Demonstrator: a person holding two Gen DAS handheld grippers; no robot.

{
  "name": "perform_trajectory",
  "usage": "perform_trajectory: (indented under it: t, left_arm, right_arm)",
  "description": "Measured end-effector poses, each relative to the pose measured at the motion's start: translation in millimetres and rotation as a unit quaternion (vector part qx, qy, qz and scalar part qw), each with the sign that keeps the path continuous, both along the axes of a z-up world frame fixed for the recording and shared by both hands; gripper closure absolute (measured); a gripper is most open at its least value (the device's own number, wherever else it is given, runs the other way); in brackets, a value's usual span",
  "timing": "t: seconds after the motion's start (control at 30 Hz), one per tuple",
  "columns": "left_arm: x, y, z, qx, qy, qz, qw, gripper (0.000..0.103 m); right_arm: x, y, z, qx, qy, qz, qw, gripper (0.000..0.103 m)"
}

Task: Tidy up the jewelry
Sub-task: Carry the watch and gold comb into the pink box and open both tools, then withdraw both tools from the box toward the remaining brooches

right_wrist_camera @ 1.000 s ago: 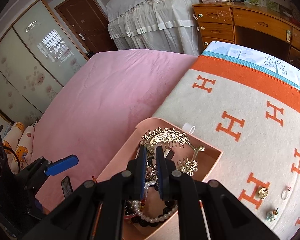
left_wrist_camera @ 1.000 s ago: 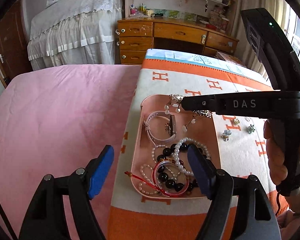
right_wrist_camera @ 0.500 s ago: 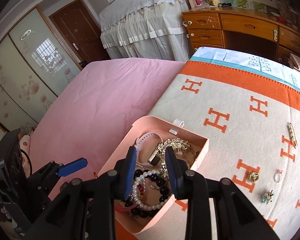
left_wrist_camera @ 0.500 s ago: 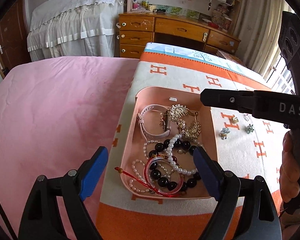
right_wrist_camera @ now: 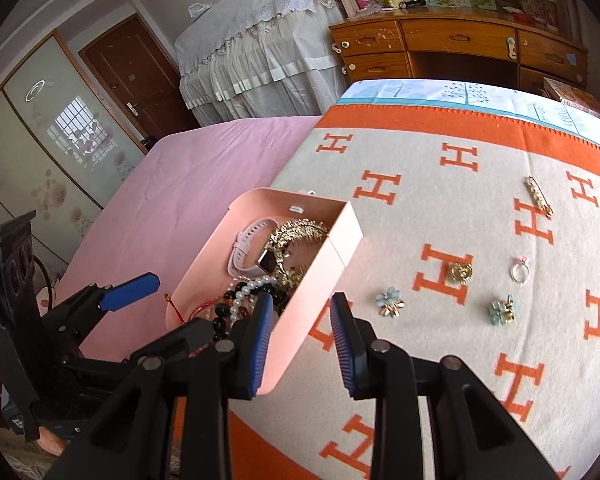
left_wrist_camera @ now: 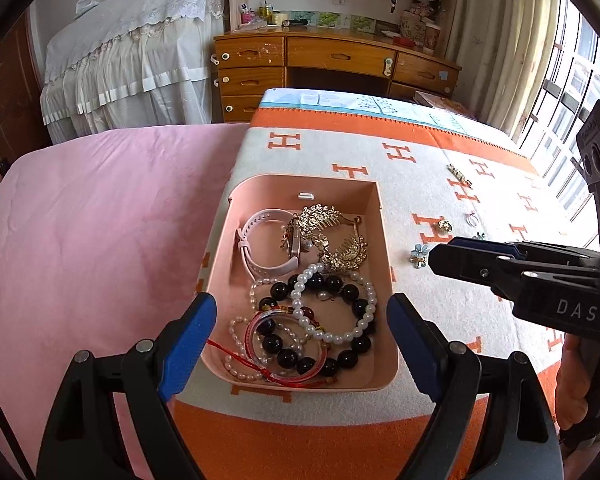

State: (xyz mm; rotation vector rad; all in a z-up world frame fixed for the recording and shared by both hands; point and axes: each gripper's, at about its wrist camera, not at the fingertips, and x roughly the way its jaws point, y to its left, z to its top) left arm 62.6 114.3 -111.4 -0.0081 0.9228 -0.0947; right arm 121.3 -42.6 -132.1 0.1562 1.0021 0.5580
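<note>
A pink tray (left_wrist_camera: pixel 384 232) (right_wrist_camera: pixel 320 272) sits on the orange and cream H-pattern blanket (left_wrist_camera: pixel 440 184). It holds a pink watch (left_wrist_camera: pixel 256 240), gold hair combs (left_wrist_camera: pixel 332 236), black beads (left_wrist_camera: pixel 340 344), pearl strands and a red bangle (left_wrist_camera: pixel 284 344). My left gripper (left_wrist_camera: pixel 302 340) is open and empty, its fingers either side of the tray's near end. My right gripper (right_wrist_camera: pixel 300 332) is open and empty beside the tray's right wall; it also shows in the left wrist view (left_wrist_camera: pixel 444 256). Loose on the blanket lie two flower clips (right_wrist_camera: pixel 390 300) (right_wrist_camera: pixel 502 310), a gold brooch (right_wrist_camera: pixel 460 272), a ring (right_wrist_camera: pixel 520 272) and a gold pin (right_wrist_camera: pixel 538 196).
A pink bedspread (left_wrist_camera: pixel 100 232) lies left of the blanket. A wooden desk with drawers (left_wrist_camera: pixel 332 64) and a white-draped piece of furniture (left_wrist_camera: pixel 132 64) stand beyond the bed. A window (left_wrist_camera: pixel 572 92) is at the right.
My right gripper has opened, let go of the gold hair comb in the tray, and drawn back to the right of the tray. My left gripper has stayed open.
</note>
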Motion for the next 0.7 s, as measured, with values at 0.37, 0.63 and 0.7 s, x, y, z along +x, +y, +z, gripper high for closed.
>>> perform_trajectory:
  t: [0.37, 0.63, 0.7]
  left_arm:
    - [-5, -21, 6, 0.007, 0.003, -0.011, 0.9999, 0.017]
    - [10, -56, 17, 0.011, 0.002, -0.043, 0.999, 0.017]
    - [17, -69, 21, 0.011, -0.002, -0.058, 0.9982, 0.017]
  right_arm:
    - [-8, -57, 14, 0.026, -0.042, -0.066, 0.997, 0.073]
    - [-15, -118, 52, 0.009, -0.104, -0.15, 0.983, 0.073]
    - [-14, -131, 57, 0.003, -0.103, -0.158, 0.982, 0.073]
